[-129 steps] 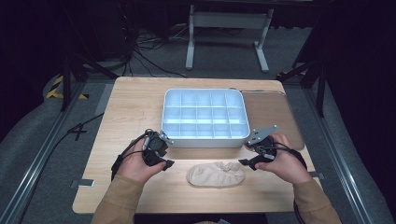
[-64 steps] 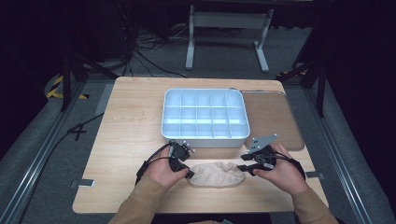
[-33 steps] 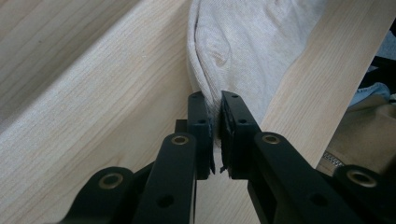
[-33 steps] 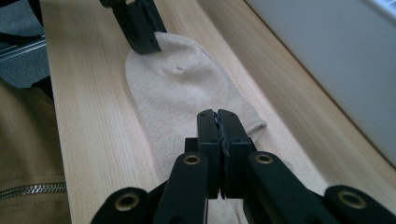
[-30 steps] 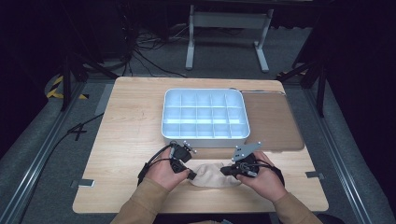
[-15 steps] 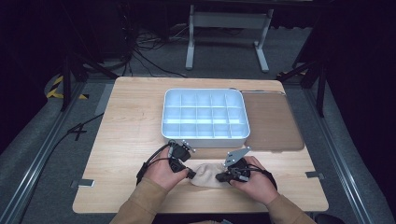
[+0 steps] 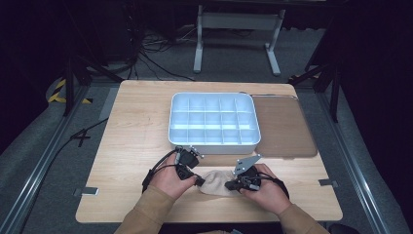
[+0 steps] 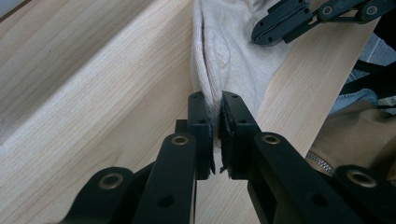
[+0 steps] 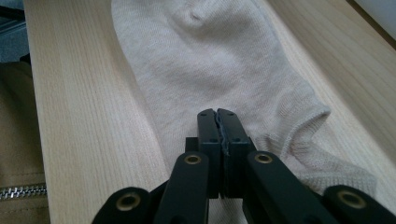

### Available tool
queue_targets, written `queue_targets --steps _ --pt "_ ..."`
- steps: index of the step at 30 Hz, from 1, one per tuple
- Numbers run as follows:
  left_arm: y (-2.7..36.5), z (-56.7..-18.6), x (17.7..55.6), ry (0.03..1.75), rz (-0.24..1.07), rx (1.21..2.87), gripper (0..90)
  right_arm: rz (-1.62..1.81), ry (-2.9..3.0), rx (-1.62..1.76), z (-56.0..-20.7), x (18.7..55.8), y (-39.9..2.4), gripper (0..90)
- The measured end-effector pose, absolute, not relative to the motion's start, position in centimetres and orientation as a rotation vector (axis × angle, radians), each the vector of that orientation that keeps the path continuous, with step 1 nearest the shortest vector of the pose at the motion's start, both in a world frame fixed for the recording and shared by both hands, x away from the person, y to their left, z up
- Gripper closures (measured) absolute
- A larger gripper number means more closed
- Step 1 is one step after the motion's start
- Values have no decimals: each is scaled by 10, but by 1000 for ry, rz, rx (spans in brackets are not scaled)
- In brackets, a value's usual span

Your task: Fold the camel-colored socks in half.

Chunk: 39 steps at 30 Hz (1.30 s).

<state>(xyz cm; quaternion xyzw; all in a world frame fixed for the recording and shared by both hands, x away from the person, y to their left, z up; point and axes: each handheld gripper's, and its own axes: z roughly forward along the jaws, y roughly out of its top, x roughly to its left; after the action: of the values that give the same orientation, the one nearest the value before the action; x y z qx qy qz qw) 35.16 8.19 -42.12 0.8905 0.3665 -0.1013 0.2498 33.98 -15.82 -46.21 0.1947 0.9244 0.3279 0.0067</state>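
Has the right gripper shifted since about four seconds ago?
Yes. The right gripper has moved left and nearer the person, away from the white tray's front right corner, onto the beige sock.

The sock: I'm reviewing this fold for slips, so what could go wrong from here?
The left gripper pinches only a thin edge of the sock, so the fabric may slip out if pulled. The right gripper is shut above the sock, and whether it caught any cloth is unclear, so it may lift nothing. The sock lies near the table edge and might slide off.
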Motion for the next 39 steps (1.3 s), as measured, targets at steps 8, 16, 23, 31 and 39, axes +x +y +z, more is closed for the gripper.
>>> queue_targets --steps 8,16,23,31,39 --pt "81 -417 350 999 -277 2429 835 1034 2879 607 -462 338 -159 899" --pt "87 -409 351 1019 -254 2413 836 1033 2845 658 -451 341 -174 899" --pt "95 -400 351 1050 -226 2425 836 978 2838 735 -450 344 -186 899" --pt "98 -398 352 1085 -251 2436 836 959 2839 780 -457 347 -190 900" --pt "88 -396 354 1047 -257 2436 835 985 2824 760 -460 347 -188 900"
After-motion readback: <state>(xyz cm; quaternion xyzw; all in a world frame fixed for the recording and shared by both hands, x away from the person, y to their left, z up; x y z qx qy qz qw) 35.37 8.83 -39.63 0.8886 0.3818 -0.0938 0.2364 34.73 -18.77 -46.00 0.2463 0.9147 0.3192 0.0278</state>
